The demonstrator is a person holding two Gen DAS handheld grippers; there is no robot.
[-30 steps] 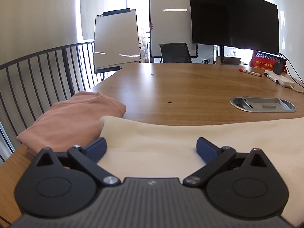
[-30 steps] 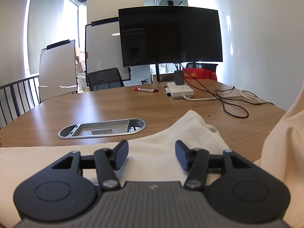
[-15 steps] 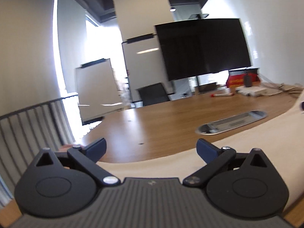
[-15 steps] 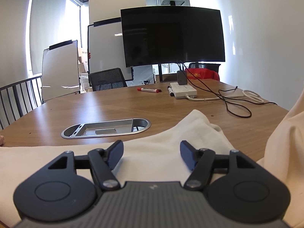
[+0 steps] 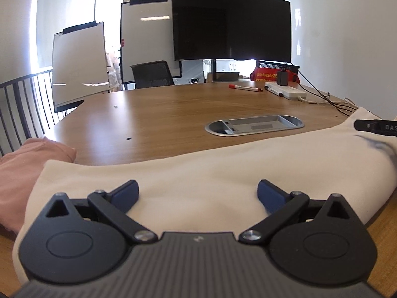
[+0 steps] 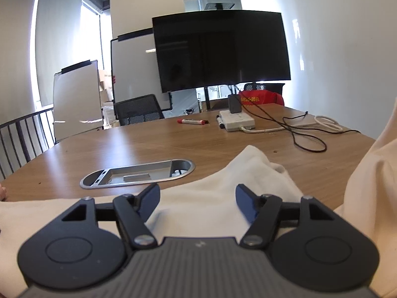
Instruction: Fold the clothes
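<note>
The cream garment (image 5: 223, 173) lies spread along the table's (image 5: 173, 114) near edge, under the left gripper (image 5: 197, 193), whose jaws gape wide and empty. The right gripper (image 6: 197, 198) hangs over its bunched end, jaws closing on nothing. "DAS" shows on a black part (image 5: 377, 126).

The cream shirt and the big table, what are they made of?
The cream shirt looks like soft, matte knit cloth: it drapes and wrinkles. The table looks like wood or wood-look laminate: brown grain lines with a smooth, slightly shiny top.
</note>
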